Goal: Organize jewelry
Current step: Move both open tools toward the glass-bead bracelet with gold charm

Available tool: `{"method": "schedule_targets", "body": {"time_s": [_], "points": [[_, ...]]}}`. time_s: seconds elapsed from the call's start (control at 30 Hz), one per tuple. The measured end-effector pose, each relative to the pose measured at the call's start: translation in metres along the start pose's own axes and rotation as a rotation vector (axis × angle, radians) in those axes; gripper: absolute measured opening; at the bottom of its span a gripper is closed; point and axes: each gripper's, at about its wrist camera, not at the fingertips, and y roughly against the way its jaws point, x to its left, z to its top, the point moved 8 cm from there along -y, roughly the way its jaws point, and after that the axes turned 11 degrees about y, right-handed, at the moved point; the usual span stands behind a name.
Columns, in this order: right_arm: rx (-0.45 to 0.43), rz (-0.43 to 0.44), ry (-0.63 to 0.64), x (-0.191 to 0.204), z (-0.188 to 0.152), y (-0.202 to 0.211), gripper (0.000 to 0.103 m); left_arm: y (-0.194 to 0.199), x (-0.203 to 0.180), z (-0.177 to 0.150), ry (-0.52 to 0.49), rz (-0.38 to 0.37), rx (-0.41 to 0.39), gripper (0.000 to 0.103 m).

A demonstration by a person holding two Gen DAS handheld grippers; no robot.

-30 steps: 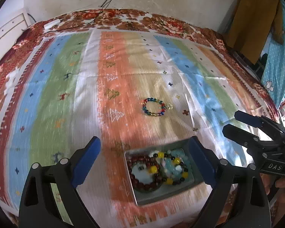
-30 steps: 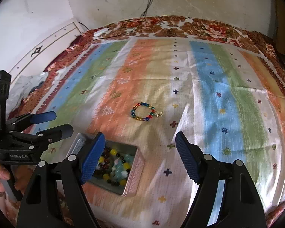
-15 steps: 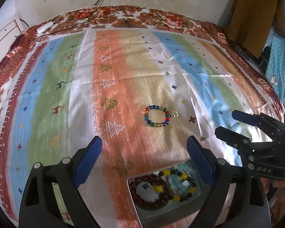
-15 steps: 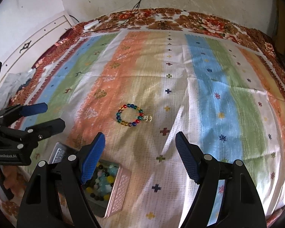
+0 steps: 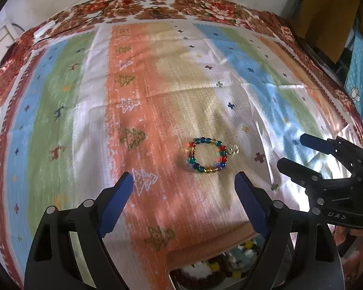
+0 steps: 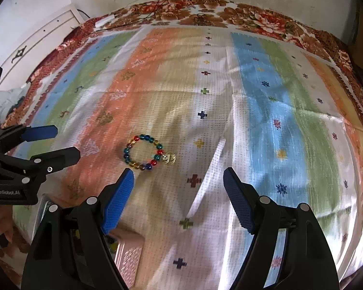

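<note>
Bracelet of round glass beads [image 5: 207,155] in red, blue, green and yellow — it lies flat on the striped cloth bedspread [image 5: 60,111], a small gold charm [image 5: 232,149] touching its side. It sits just ahead of the left gripper [image 5: 184,183], a little past the tips and nearer the right-hand finger. The jaws of that gripper are wide apart but closing, and nothing is between them yet.

From the other camera, the bracelet [image 6: 144,152] lies just ahead of the right gripper [image 6: 178,177], close to the tip of its left-hand blue finger. Those jaws stand wide apart too, with only bare cloth between them.

Below the jaws, close to the cameras, sits a small grey metal box [image 5: 179,273] with more bead bracelets [image 5: 230,263] inside — dark red, yellow and pale ones. Each gripper's arms hide part of it.
</note>
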Motion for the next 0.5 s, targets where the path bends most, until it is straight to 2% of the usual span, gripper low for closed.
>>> {"method": "schedule_targets", "body": {"time_s": [0.23, 0.4, 0.5], "points": [[0.033, -0.006, 0.019, -0.001, 0.006, -0.018, 0.076, -0.023, 0.0, 0.01, -0.027, 0.014, 0.044, 0.078], [0.068, -0.002, 0.034, -0.001, 0.006, -0.032, 0.076, -0.044, 0.004, 0.014, -0.034, 0.033, 0.09, 0.065], [0.068, -0.009, 0.027, -0.007, 0.008, -0.036, 0.076, -0.051, 0.004, 0.016, -0.03, 0.026, 0.109, 0.064]]}}
